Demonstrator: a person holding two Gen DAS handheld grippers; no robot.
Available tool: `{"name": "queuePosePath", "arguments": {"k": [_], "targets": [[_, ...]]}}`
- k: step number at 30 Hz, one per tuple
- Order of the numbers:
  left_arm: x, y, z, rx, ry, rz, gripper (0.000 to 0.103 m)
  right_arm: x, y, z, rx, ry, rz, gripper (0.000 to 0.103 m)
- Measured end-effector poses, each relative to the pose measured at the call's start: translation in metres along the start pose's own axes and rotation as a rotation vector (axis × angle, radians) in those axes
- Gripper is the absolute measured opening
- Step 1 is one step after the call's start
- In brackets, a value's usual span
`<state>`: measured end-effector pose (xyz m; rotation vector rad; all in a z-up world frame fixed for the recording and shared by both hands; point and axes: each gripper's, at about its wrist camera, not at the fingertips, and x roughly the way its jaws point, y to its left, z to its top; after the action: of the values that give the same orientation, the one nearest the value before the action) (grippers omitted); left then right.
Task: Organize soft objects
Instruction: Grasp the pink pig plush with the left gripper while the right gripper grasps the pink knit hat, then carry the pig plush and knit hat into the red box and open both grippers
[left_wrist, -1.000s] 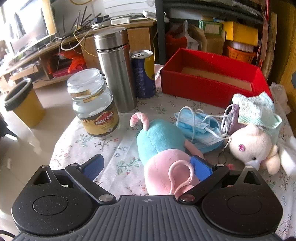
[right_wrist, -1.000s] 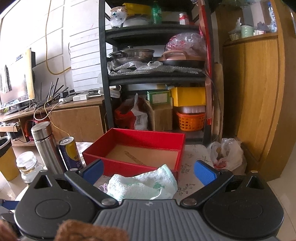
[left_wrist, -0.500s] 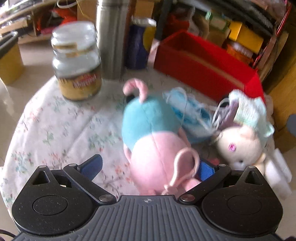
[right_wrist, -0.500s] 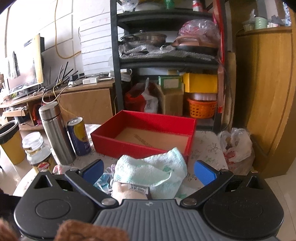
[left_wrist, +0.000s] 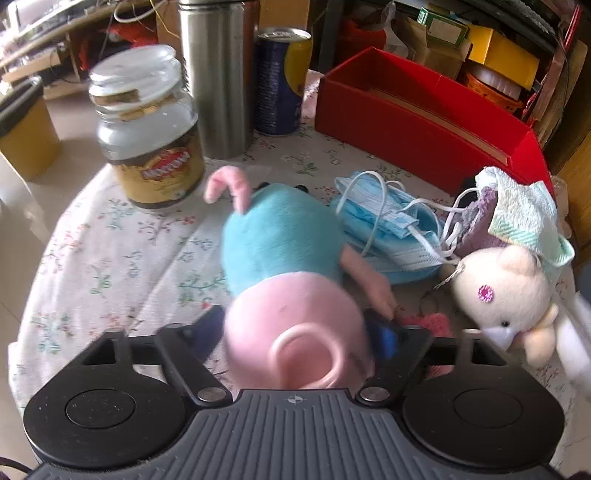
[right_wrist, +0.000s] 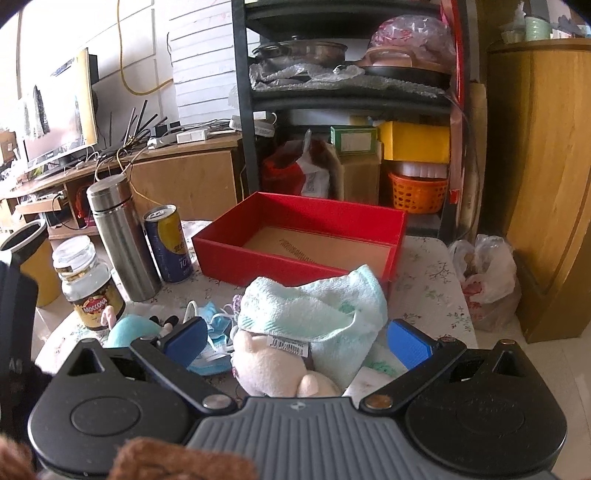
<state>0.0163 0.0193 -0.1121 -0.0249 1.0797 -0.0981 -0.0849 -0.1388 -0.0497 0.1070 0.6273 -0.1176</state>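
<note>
Slippage worries us: our left hand-held gripper (left_wrist: 299, 332) pinches the pig plush (left_wrist: 284, 273) only by its rounded head. Our right hand-held gripper (right_wrist: 297, 341) gapes empty; the red box (right_wrist: 295, 240) waits at twelve o'clock.

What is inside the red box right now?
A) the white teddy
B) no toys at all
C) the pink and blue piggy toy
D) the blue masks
B: the red box shows only its bare brown floor, while the piggy toy, white teddy and blue masks all lie outside it on the table.
</note>
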Motion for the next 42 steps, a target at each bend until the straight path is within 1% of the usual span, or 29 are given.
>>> {"name": "queuePosePath", "arguments": {"k": [2,7,9,11,15,20,22,25,27,30,31,32,35,36,37,39,40,42], "targets": [[0.003,-0.003,0.001,0.006,-0.002,0.009,0.071,0.003,0.001,-0.002,-0.007,0.017,0.004,0.079],[-0.002,-0.003,-0.005,0.065,-0.023,0.030,0.069,0.010,0.007,-0.009,-0.018,0.064,0.026,0.079],[-0.004,0.004,-0.005,0.055,-0.022,0.030,0.069,0.013,0.010,-0.011,-0.022,0.079,0.034,0.079],[-0.012,0.015,-0.004,0.028,-0.029,0.012,0.069,0.015,0.013,-0.013,-0.025,0.092,0.042,0.079],[-0.029,0.034,-0.002,-0.003,-0.059,-0.012,0.069,0.021,0.020,-0.016,-0.039,0.116,0.058,0.079],[-0.039,0.049,0.002,-0.056,-0.072,-0.036,0.069,0.035,0.034,-0.020,-0.048,0.165,0.074,0.079],[-0.043,0.052,0.003,-0.052,-0.090,-0.030,0.069,0.042,0.043,-0.020,-0.063,0.172,0.086,0.079],[-0.049,0.051,0.005,-0.021,-0.125,0.002,0.069,0.052,0.058,-0.023,-0.102,0.187,0.091,0.079],[-0.050,0.053,0.006,-0.015,-0.135,0.014,0.069,0.059,0.065,-0.028,-0.136,0.203,0.092,0.078],[-0.048,0.057,0.006,-0.027,-0.121,0.002,0.069,0.062,0.074,-0.035,-0.177,0.207,0.104,0.073],[-0.048,0.058,0.006,-0.029,-0.117,-0.002,0.069,0.061,0.075,-0.036,-0.183,0.209,0.112,0.069],[-0.048,0.059,0.006,-0.030,-0.117,-0.003,0.069,0.059,0.077,-0.037,-0.189,0.208,0.126,0.067],[-0.048,0.060,0.006,-0.029,-0.117,-0.003,0.069,0.054,0.082,-0.038,-0.209,0.212,0.183,0.056],[-0.048,0.060,0.006,-0.029,-0.116,-0.001,0.069,0.056,0.084,-0.039,-0.216,0.216,0.207,0.047],[-0.047,0.059,0.006,-0.027,-0.114,0.000,0.069,0.059,0.085,-0.041,-0.219,0.227,0.222,0.035],[-0.046,0.058,0.004,-0.017,-0.109,0.001,0.069,0.072,0.087,-0.045,-0.212,0.276,0.241,0.023],[-0.046,0.057,0.003,-0.012,-0.107,0.003,0.069,0.077,0.087,-0.048,-0.212,0.296,0.241,0.020],[-0.044,0.056,0.001,0.000,-0.099,0.004,0.069,0.084,0.086,-0.053,-0.207,0.321,0.232,0.020]]}}
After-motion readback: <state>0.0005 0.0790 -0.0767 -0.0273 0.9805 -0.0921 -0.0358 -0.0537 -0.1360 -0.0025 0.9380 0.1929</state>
